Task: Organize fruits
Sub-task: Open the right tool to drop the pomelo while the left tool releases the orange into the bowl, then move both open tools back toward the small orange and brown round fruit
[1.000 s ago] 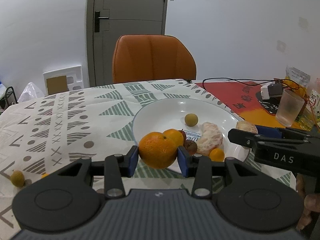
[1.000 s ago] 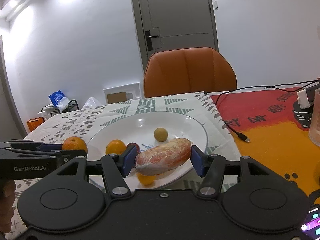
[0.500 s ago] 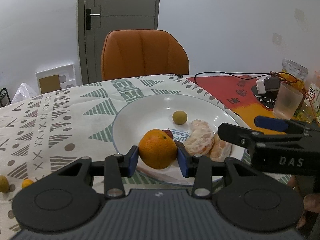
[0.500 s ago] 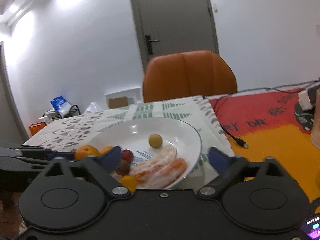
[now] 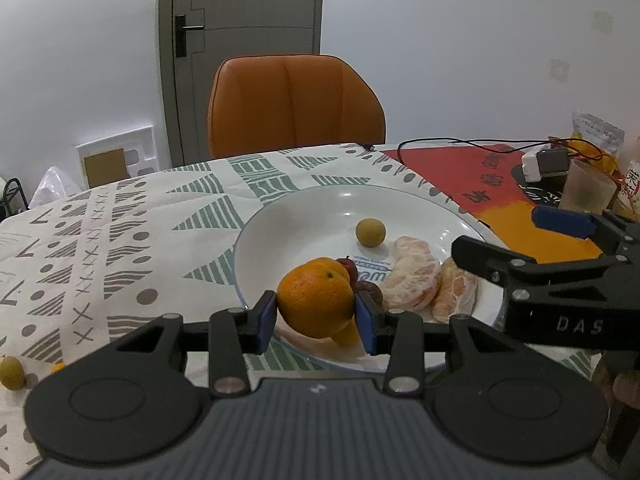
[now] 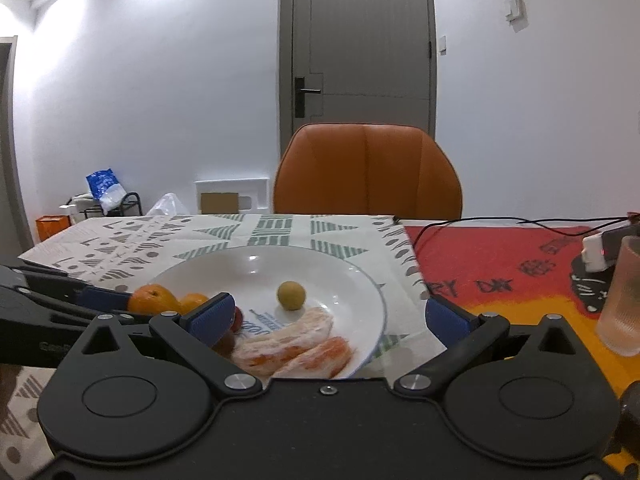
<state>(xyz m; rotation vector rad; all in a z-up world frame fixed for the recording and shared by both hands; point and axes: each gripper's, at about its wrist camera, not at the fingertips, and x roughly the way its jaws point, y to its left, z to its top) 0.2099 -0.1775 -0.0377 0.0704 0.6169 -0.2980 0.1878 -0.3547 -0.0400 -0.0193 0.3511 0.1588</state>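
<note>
Over the white plate (image 5: 304,216), the left gripper (image 5: 316,316) clamps an orange (image 5: 314,302); the right gripper (image 6: 328,316), fingers just spread wide, holds nothing, peeled segments (image 6: 296,346) lying below.

1. "DAS" in pale capitals stands on the black body of the right hand-held gripper (image 5: 560,240), at the right edge of the left wrist view.
2. Blue printed lettering on the floor of the white plate (image 5: 304,216), centre of frame, is partly hidden by fruit; only a fragment like "am" shows, too little to read.
3. Large dark characters run across the red and orange mat (image 6: 500,268) at right; they appear upside down and cannot be read.
4. A red character marks a packet (image 5: 633,184) at the far right edge.
5. Pale lettering on the left hand-held gripper (image 6: 116,300), lower left of the right wrist view, is mostly covered.
</note>
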